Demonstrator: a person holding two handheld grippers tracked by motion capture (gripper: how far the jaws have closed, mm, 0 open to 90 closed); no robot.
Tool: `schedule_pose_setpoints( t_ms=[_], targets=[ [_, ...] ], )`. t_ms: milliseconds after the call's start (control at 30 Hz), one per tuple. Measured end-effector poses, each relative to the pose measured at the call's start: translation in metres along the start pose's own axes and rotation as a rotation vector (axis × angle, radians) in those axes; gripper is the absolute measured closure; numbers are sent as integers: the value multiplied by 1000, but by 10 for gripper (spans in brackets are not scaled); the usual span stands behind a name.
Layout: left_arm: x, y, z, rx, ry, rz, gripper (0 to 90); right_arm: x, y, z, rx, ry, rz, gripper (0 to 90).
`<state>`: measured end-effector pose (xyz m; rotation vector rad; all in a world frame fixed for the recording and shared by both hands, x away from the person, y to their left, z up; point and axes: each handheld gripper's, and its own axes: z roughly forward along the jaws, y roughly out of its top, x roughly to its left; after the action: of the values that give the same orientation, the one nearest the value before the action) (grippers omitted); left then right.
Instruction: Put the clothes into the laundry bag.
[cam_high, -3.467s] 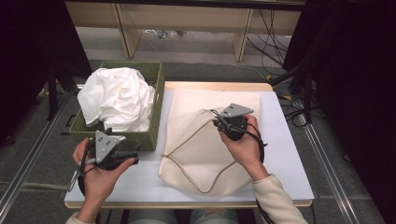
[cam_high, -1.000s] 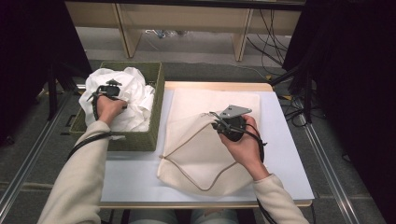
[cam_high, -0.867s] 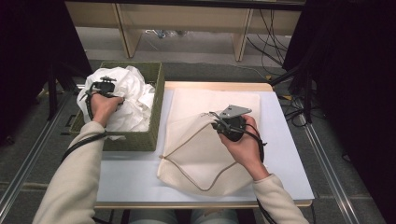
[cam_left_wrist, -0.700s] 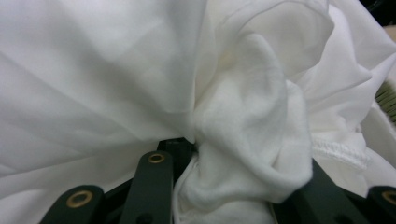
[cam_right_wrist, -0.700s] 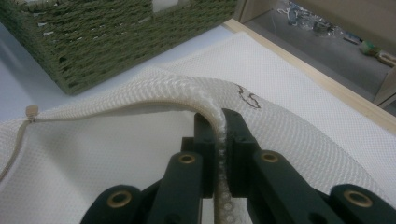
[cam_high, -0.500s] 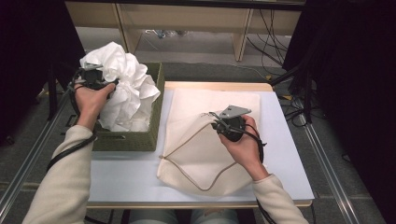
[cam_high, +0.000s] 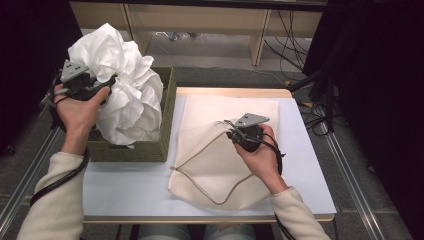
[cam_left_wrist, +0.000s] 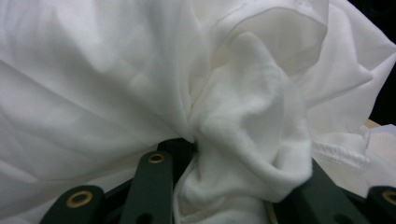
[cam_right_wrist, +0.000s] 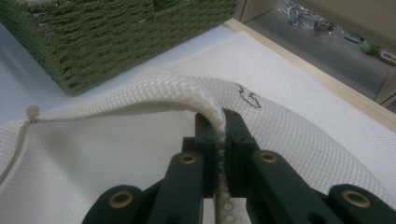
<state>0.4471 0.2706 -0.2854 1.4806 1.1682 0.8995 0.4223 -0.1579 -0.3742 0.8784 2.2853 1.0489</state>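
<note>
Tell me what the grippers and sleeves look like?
Both the left gripper and the right gripper are black, each with a grey three-cornered plate on top, brass-ringed holes in the jaws and a trailing black cable. The sleeves are cream.

You have nothing to read here: no text, label, brand, number or sign can be made out on anything in your high view or either gripper view.
</note>
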Motion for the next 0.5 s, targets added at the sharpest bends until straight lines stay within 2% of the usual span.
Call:
schedule_pose_setpoints(
  t_ms=[33, 167, 500],
  targets=[
    [0, 0, 0, 0, 0, 0, 670, 0, 0, 0, 0, 0, 0, 864],
    [-3, 0, -23, -43, -11, -17, 669, 0, 0, 0, -1, 1, -1, 864],
    [-3, -4, -58, -82, -31, -20, 669, 0, 0, 2, -5, 0, -7, 865]
  ],
)
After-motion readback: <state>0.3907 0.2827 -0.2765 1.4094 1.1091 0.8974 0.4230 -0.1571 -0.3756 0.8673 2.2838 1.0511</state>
